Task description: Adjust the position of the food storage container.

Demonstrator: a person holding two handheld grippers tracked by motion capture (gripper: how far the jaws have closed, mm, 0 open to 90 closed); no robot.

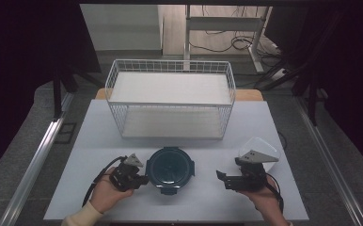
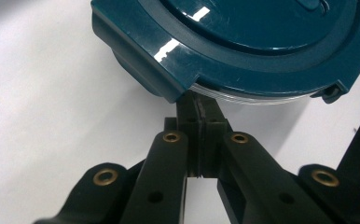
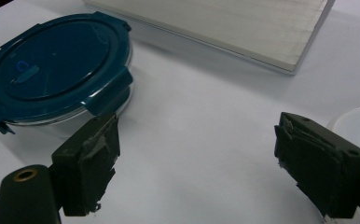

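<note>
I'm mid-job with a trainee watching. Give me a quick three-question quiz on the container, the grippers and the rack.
1. True or false: the left gripper has its fingers pressed together, tips at the edge of the teal-lidded container.
2. The right gripper is: A) shut on the lid, B) open over bare table, C) inside the rack.
3. What stands on the table behind the container?

Key: 1 true; 2 B; 3 a white wire rack with two shelves.

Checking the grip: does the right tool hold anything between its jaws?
No, the right tool is open, jaws wide apart over bare table.
</note>
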